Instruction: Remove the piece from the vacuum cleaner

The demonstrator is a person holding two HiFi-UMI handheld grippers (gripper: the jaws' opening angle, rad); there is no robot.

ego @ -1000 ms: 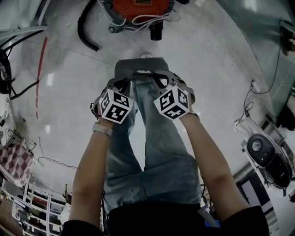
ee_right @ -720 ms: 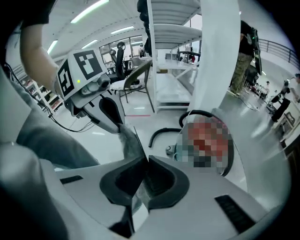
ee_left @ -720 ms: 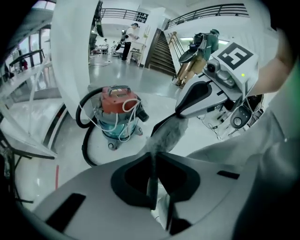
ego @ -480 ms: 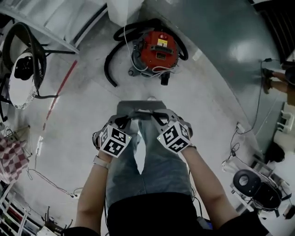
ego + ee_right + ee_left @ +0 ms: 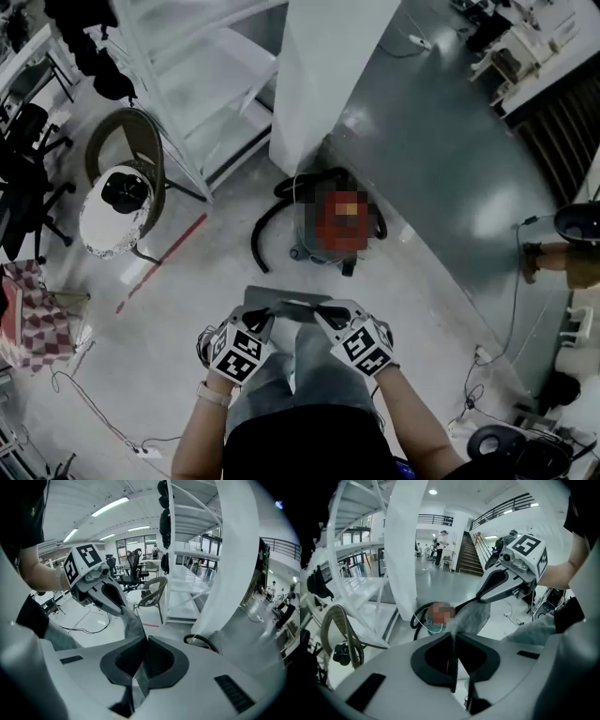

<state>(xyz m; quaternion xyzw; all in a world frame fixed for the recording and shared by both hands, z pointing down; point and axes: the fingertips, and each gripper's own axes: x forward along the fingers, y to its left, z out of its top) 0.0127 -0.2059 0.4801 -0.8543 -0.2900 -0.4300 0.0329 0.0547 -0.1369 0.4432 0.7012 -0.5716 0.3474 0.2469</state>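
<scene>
While the left gripper [image 5: 256, 321] pinches the thin grey sheet [image 5: 284, 303] and the right gripper [image 5: 324, 313] is closing on its other end, a loose pinch could drop it.

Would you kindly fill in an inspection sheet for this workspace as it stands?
Surface: glossy grey floor, red tape strip on it.
Job's things: red vacuum cleaner with black hose on the floor; grey flat piece held up, apart from it.
Clutter: wicker-backed chair with white seat.
Grippers: left gripper shut on the piece; right gripper jaws closing, piece between them.
Cables: thin loose cables across the floor.
Surroundings: white pillar, white metal stair frame.
</scene>
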